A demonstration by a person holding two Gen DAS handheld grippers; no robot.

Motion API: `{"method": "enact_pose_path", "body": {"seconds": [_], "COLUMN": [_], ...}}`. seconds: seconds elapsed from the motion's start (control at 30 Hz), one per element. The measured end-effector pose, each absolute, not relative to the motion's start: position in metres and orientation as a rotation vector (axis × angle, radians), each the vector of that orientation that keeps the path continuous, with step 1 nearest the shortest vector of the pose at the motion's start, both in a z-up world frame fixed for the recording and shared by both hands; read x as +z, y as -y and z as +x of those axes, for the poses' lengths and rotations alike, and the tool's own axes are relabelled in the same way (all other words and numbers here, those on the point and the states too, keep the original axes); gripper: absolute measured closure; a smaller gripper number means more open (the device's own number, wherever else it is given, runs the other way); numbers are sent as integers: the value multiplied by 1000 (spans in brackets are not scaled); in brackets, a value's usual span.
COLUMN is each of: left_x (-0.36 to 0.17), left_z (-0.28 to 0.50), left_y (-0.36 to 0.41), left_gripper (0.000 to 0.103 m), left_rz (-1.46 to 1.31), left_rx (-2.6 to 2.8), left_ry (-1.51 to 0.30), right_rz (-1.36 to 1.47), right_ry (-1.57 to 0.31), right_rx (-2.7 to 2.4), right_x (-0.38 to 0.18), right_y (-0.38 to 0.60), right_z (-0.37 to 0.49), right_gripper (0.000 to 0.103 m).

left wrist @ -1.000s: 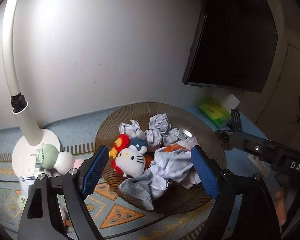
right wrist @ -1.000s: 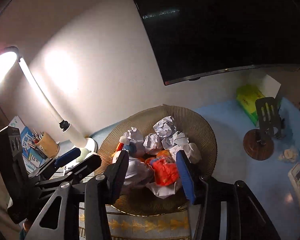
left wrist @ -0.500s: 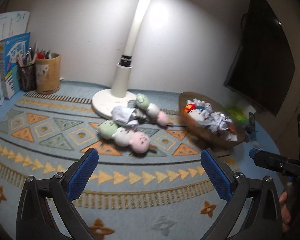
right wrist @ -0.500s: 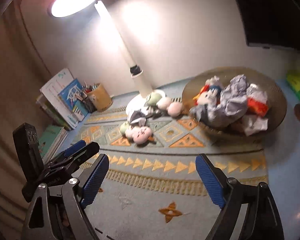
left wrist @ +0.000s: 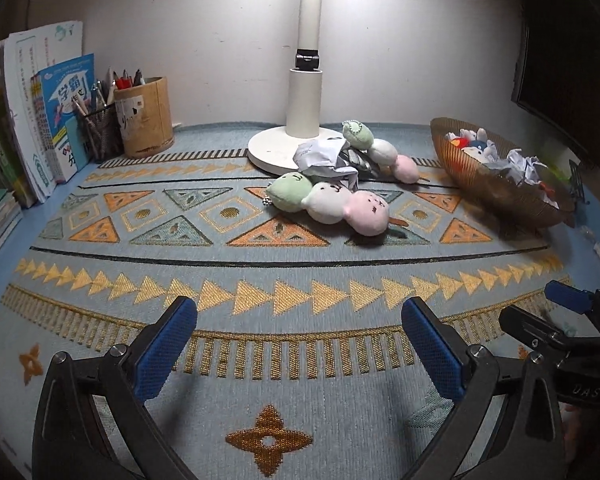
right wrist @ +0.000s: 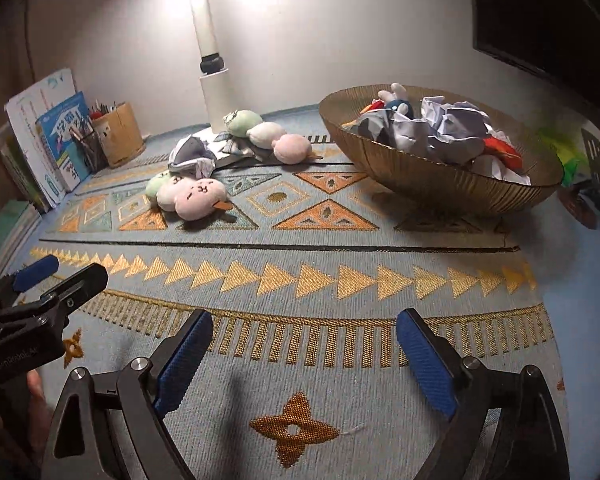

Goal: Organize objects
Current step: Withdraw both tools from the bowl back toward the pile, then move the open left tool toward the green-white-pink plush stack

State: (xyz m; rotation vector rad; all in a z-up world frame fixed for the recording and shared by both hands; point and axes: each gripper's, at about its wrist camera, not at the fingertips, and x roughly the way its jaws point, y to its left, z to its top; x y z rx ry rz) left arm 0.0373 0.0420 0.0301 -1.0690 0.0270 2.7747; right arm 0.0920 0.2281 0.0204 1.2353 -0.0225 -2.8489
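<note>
Dango plush, well beyond empty wide jaws, right jaws opening

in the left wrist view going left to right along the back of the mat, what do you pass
leaning blue-and-white workbooks → black mesh pen cup → tan round wooden pen holder → white round lamp base → ribbed brown woven bowl of crumpled paper and toys

I see dim room light, all from the lamp: glare on the wall behind it, soft shadows beyond it. Fisheye bends edges, corners go black. Focus sharp.
</note>
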Motion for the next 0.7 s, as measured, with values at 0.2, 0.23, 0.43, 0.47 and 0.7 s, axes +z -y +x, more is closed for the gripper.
{"method": "enact_pose_path", "body": {"seconds": [0.2, 0.23, 0.43, 0.47, 0.7], "left_x": [29, 29, 28, 28, 27], "left_z": [37, 36, 35, 35, 34], "left_y": [-34, -34, -36, -36, -36], "left_gripper": [1, 1, 1, 1, 1], "left_rz": [-1088, -1095, -1108, -1111, -1121], "left_rx": [2795, 2796, 2797, 2797, 2790], "left_ry": [24, 26, 12, 12, 10], "right_rz": [1273, 1276, 1285, 1291, 1307], "right_ry": [101, 120, 105, 102, 122], "right_rx": [-2836, -2837, -2831, -2826, -2816], "right_x": [15, 15, 15, 14, 12], "right_y": [-238, -240, -238, -237, -239], "right_z": [88, 88, 88, 88, 86], "right_gripper": [8, 8, 8, 8, 8]}}
